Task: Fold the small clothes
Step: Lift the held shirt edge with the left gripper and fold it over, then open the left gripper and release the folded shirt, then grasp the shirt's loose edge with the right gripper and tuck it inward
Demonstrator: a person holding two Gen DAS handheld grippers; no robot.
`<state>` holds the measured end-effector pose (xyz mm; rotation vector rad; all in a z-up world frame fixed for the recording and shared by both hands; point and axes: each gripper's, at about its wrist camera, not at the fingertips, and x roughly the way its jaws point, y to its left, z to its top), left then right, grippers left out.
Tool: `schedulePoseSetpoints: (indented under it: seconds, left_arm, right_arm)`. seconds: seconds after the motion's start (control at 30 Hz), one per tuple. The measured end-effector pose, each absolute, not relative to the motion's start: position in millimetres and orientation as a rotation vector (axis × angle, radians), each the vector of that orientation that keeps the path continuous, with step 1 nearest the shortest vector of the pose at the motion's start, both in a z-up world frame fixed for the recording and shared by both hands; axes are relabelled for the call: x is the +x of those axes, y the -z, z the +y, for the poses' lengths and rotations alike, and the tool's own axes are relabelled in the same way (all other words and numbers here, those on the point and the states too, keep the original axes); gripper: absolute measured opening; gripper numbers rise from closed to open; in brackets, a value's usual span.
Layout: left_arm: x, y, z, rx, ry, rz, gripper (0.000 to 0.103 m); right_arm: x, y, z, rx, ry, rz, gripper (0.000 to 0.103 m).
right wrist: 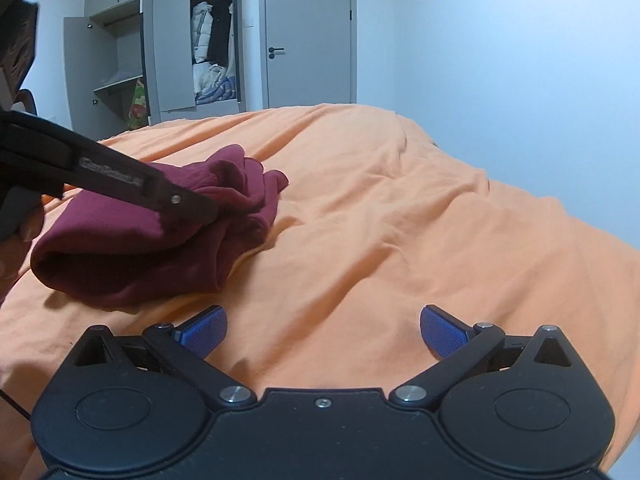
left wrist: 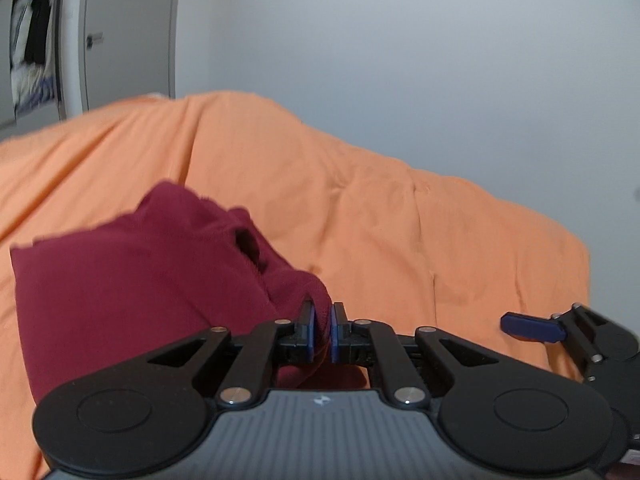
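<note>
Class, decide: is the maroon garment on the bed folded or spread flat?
Folded, loosely: the maroon garment lies doubled over in a bunched bundle, one edge pinched by the left gripper.

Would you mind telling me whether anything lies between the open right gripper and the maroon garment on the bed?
Nothing visible does. Only bare orange bedcover lies between the right gripper, jaws wide apart, and the maroon garment. The left gripper already pinches a fold of that garment from the far side, clear of the path.
</note>
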<state>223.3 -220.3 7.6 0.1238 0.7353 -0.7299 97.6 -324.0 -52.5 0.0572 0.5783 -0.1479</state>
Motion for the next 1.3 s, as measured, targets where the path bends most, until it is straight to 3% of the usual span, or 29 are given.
schedulePoseSetpoints:
  seconds: [0.07, 0.1, 0.2, 0.23, 0.43, 0.63, 0.73, 0.9, 0.97, 1.07, 1.1, 1.17, 1.27, 1.3]
  left_arm:
    - [227.3, -9.5, -213.6, 0.087, 0.735, 0.743, 0.015]
    - [228.2, -12.7, -205.1, 0.072, 0.743, 0.741, 0.023]
    - [217.7, -22.2, -190.8, 0.031, 0.72, 0.72, 0.069]
    - [214.9, -24.6, -185.2, 0.019, 0.698, 0.707, 0.077]
    - [201.4, -38.2, -144.4, -0.058, 0.543, 0.672, 0.102]
    - [204.7, -30.9, -94.7, -0.121, 0.302, 0.718, 0.102]
    - [208.7, -24.3, -72.2, -0.185, 0.236, 0.76, 0.102]
    - [211.4, -11.2, -48.3, -0.304, 0.255, 0.824, 0.102]
    - [212.8, -5.5, -45.2, -0.359, 0.295, 0.84, 0.102]
    - [218.2, 0.2, -48.1, -0.407, 0.339, 0.862, 0.096]
    - [219.9, 1.1, -51.1, -0.414, 0.35, 0.874, 0.093]
    - [223.6, 2.2, -56.3, -0.425, 0.363, 0.888, 0.083]
    - [230.4, 4.6, -64.2, -0.393, 0.332, 0.918, 0.048]
    - [231.3, 4.4, -65.4, -0.37, 0.318, 0.921, 0.029]
  right_arm:
    - [98.7, 52.7, -324.0, 0.065, 0.151, 0.574, 0.102]
    - [100.3, 52.6, -325.8, 0.069, 0.153, 0.571, 0.102]
    - [100.6, 51.8, -328.0, 0.082, 0.164, 0.563, 0.102]
    - [100.4, 50.2, -328.0, 0.084, 0.167, 0.56, 0.102]
    - [103.1, 39.2, -328.2, 0.117, 0.148, 0.51, 0.102]
    - [126.3, 17.8, -318.5, 0.242, -0.026, 0.438, 0.102]
    - [150.3, 16.8, -305.4, 0.317, -0.108, 0.464, 0.095]
    - [179.9, 24.3, -285.0, 0.348, -0.062, 0.535, 0.071]
    - [181.2, 26.0, -287.2, 0.382, -0.03, 0.538, 0.049]
    - [175.2, 26.8, -293.6, 0.4, -0.01, 0.534, 0.032]
    - [172.5, 26.8, -296.0, 0.403, -0.015, 0.534, 0.022]
    - [170.0, 27.8, -298.2, 0.395, -0.015, 0.539, 0.016]
    - [166.1, 26.4, -300.4, 0.404, -0.023, 0.529, 0.013]
    - [164.8, 24.9, -300.5, 0.407, -0.025, 0.523, 0.012]
